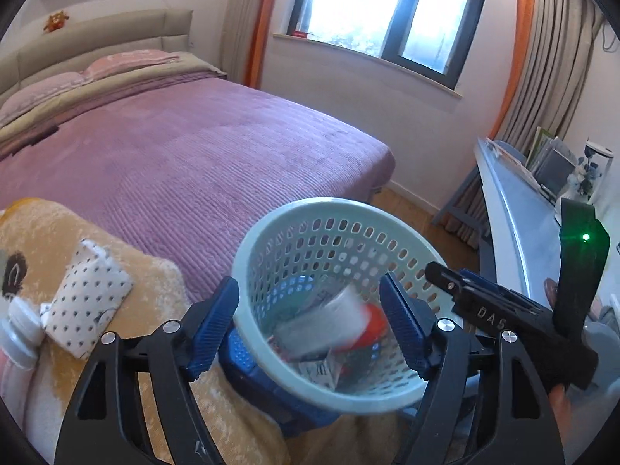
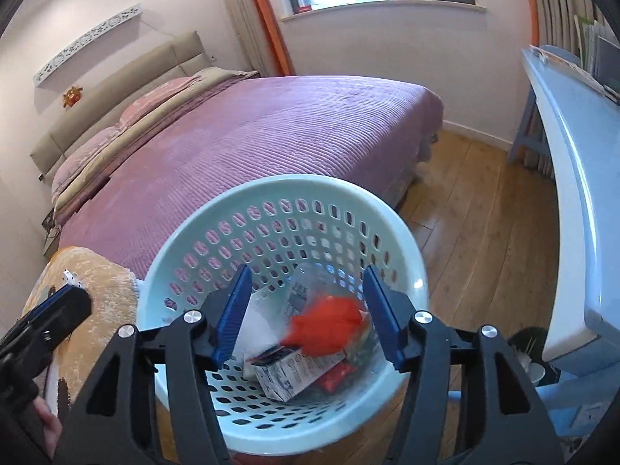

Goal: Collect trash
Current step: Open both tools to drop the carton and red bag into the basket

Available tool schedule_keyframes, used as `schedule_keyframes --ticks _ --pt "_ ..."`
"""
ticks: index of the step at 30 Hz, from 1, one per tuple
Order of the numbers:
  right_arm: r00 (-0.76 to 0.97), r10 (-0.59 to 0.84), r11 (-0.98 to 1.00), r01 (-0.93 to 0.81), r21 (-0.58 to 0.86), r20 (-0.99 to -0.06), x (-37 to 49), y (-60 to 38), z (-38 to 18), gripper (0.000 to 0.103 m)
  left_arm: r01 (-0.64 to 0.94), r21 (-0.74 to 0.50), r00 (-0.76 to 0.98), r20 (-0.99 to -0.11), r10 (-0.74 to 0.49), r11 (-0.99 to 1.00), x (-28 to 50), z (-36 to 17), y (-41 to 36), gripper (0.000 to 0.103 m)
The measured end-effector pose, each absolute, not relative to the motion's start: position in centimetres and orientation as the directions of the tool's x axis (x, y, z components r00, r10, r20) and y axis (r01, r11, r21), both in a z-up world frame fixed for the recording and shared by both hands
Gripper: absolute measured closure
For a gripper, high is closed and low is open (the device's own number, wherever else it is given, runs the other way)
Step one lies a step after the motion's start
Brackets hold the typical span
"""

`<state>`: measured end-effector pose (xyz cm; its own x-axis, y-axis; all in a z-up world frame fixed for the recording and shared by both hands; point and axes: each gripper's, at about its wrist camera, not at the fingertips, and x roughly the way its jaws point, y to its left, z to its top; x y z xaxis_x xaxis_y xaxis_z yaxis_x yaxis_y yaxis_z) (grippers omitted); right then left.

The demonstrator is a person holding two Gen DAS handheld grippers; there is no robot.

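A pale green perforated basket (image 1: 271, 228) (image 2: 217, 217) sits below both grippers and holds several pieces of trash. A blurred clear wrapper with a red part (image 1: 341, 321) (image 2: 329, 325) is in mid-air inside it, above a small printed carton (image 2: 294, 372) (image 1: 317, 372). My left gripper (image 1: 310, 329) is open over the basket's near rim. My right gripper (image 2: 306, 317) is open and empty over the basket's inside. A dotted white packet (image 1: 87, 302) lies on the yellow blanket (image 1: 116, 368) to the left, beside a white bottle (image 1: 17, 333).
A bed with a purple cover (image 1: 193, 155) (image 2: 271, 128) fills the left and middle. A blue-grey desk (image 1: 515, 209) (image 2: 573, 178) with books stands on the right. Wooden floor (image 2: 476, 232) lies between them. A window (image 1: 387, 11) is behind.
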<state>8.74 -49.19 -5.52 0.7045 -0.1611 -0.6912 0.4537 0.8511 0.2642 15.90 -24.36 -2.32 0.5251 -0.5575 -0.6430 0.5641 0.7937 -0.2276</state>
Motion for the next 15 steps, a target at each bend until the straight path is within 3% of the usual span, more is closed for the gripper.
schedule_keyframes --ticks 15 --pt "0.765 -0.04 0.907 0.298 0.298 -0.643 7.7 -40.8 -2.0 0.043 0.5 -0.193 0.658 -0.548 -0.516 0.844 9.7 1.6 -14.5 0.029"
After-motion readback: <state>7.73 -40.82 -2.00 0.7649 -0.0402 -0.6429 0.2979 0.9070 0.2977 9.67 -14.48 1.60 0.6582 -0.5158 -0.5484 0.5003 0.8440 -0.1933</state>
